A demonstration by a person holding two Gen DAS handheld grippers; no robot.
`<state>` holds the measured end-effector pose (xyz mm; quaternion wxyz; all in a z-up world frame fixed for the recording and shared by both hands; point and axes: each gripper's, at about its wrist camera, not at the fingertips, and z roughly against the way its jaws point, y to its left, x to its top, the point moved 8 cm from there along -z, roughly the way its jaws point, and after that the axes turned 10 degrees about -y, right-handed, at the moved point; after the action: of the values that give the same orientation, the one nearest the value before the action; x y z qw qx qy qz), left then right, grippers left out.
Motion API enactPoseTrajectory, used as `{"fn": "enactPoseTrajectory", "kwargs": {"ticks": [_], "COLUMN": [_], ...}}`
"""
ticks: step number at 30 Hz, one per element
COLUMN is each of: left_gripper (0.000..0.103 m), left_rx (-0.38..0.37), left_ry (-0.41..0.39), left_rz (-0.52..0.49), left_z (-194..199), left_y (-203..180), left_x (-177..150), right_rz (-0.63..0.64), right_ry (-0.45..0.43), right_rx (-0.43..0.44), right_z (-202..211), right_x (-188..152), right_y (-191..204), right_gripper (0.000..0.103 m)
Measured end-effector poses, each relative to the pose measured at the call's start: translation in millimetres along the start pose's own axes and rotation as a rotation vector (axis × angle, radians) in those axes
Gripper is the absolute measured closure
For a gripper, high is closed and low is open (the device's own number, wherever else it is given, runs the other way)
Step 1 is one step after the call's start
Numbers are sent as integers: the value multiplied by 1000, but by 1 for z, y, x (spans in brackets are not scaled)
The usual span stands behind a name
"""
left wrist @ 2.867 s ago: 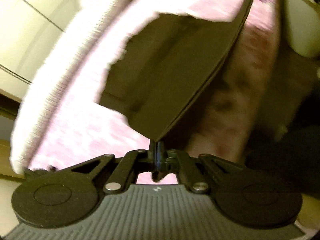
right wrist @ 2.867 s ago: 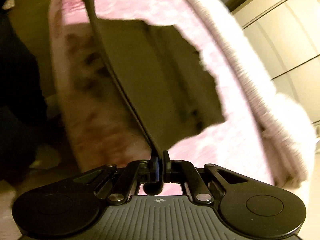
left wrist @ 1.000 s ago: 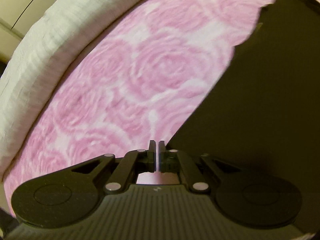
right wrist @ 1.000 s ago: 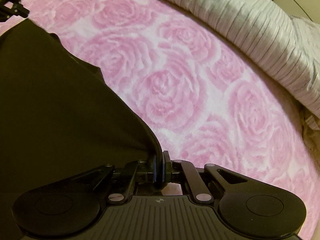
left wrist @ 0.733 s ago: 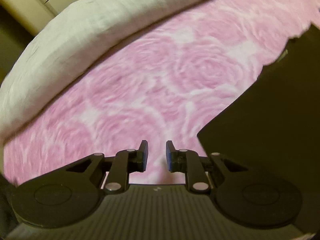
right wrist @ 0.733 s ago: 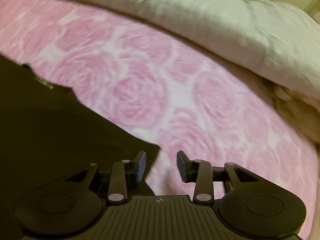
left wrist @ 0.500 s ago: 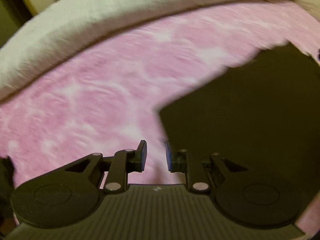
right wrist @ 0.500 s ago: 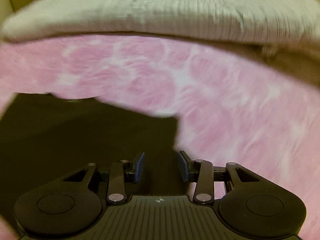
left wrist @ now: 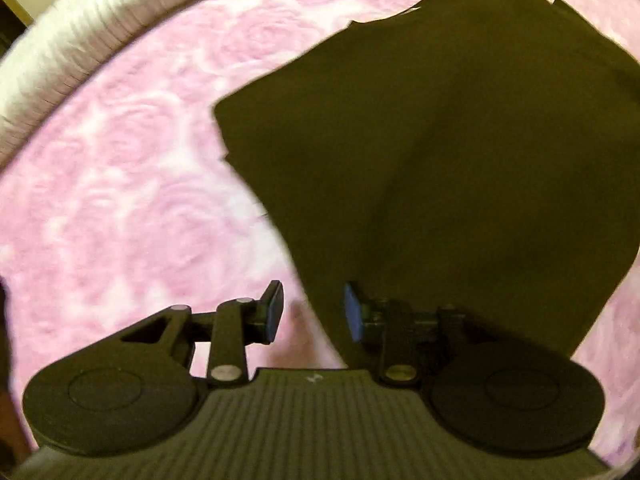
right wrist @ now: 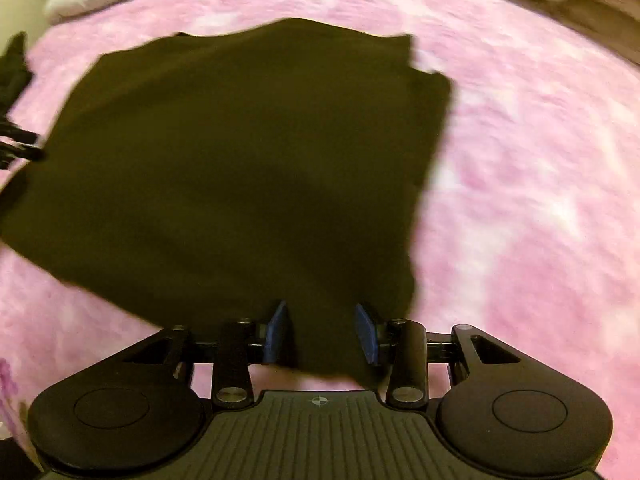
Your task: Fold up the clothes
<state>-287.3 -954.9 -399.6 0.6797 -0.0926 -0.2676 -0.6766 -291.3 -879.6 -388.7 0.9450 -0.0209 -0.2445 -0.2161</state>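
left wrist view: dark garment (left wrist: 440, 160) flat, long axis toward quilt (left wrist: 80, 28)

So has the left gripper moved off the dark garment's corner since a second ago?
Yes. The left gripper backed away toward the garment's near edge, jaws opening.

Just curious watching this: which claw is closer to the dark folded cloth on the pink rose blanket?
Right. The right claw hangs open directly over the dark folded cloth; the opening left claw straddles its edge, half over blanket.

Dark garment (left wrist: 440, 168) on pink blanket (left wrist: 132, 184)
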Motion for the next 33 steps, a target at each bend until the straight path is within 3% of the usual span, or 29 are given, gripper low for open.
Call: {"fn": "enactPoseTrajectory", "kwargs": {"ticks": [3,7,9,13,19,22,28,33], "left_gripper": [75,70,70,71,70,70,69,68], "left_rx": [4,-111,-157,-171,-100,-71,-89,-150], "left_ry": [-45,-70,-19,76,12,-14,-97,-225], "left_rz": [-90,-263,-315,-337,-247,-250,-383,-515], "left_z": [33,58,54,44,84,96,93,62], "left_y": [-20,-80,-107,-128,-99,-78,-26,9], "left_x": [-10,-38,-59,-89,-70,-65,-55,-57], "right_rz": [-3,11,28,64,89,107,101,104], "right_ry": [-29,-74,-57,-20,-35,-66,-133,-155], "right_rx": [-37,43,89,174,227,225,191,100], "right_z": [21,34,26,10,12,18,29,25], "right_x": [3,2,-3,-13,0,15,39,38], "right_y": [4,45,68,112,153,175,219,273], "right_gripper": [63,62,62,62,62,61,52,48]}}
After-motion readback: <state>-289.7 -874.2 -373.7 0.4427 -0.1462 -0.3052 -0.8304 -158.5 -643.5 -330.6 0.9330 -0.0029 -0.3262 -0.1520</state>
